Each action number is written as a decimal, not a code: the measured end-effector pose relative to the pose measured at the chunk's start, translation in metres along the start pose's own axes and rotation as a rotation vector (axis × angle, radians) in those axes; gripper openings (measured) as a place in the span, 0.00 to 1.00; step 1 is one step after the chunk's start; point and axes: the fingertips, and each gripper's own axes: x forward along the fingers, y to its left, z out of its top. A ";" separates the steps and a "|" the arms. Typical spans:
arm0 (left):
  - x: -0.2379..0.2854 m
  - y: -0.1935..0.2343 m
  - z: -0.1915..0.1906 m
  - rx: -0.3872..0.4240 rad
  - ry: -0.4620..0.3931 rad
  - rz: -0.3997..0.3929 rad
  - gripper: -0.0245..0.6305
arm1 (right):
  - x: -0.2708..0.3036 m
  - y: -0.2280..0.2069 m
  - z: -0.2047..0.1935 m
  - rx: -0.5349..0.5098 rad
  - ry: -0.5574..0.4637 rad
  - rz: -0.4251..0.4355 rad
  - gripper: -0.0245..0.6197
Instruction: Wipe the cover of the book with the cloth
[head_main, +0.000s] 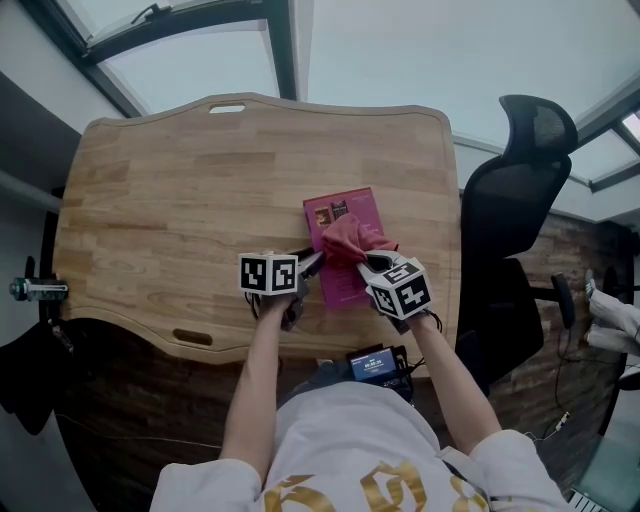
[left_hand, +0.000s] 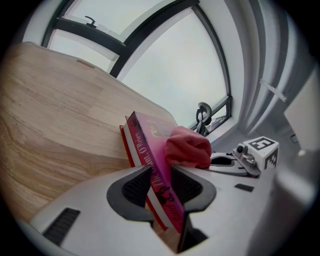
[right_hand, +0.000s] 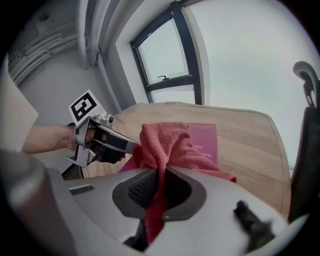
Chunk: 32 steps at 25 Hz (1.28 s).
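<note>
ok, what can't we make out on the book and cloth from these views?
- Head view: near half of the book cover, hidden under the cloth and right gripper.
- Left gripper view: cover surface, seen nearly edge-on past the left gripper fingers.
- Right gripper view: cloth-to-cover contact, hidden by cloth folds and the gripper body.

The book (head_main: 338, 212) lies on the tabletop (head_main: 170, 200), toward the right — the cloth (head_main: 352, 238) on it, a chair (head_main: 520, 190) further right.

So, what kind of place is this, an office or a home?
Likely an office or study room: a wooden desk, a black office chair beside it and large windows. The left gripper grips the book, the right gripper the cloth.
</note>
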 end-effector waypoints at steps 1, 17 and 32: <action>0.000 0.000 0.001 0.001 -0.002 0.000 0.24 | 0.000 0.001 0.000 -0.001 0.001 0.002 0.10; -0.002 -0.001 -0.001 0.008 0.001 0.010 0.24 | -0.006 0.012 -0.006 0.050 -0.027 -0.007 0.10; -0.080 -0.071 0.066 0.539 -0.360 0.214 0.07 | -0.087 0.008 0.053 0.024 -0.408 -0.293 0.10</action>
